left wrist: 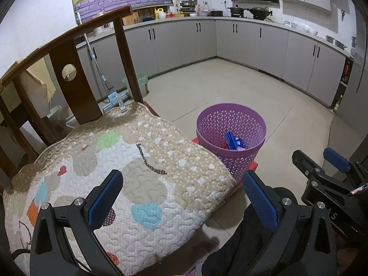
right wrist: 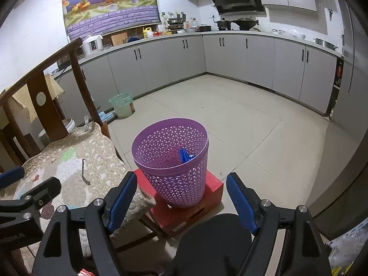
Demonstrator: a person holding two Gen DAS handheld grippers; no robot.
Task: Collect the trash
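Beyond open right gripper jaws: purple basket, untouched.

Red box on tiled floor; cushioned chair

Very little can be read here. On the black plastic body of the other gripper, seen at the right edge of the left wrist view, stand pale letters that look like "A S"; the rest of the word is cut off. The blue flat packet inside the purple perforated plastic basket carries a small white mark, too small to read. The red cardboard box under the basket bears faint embossed lettering, unreadable.
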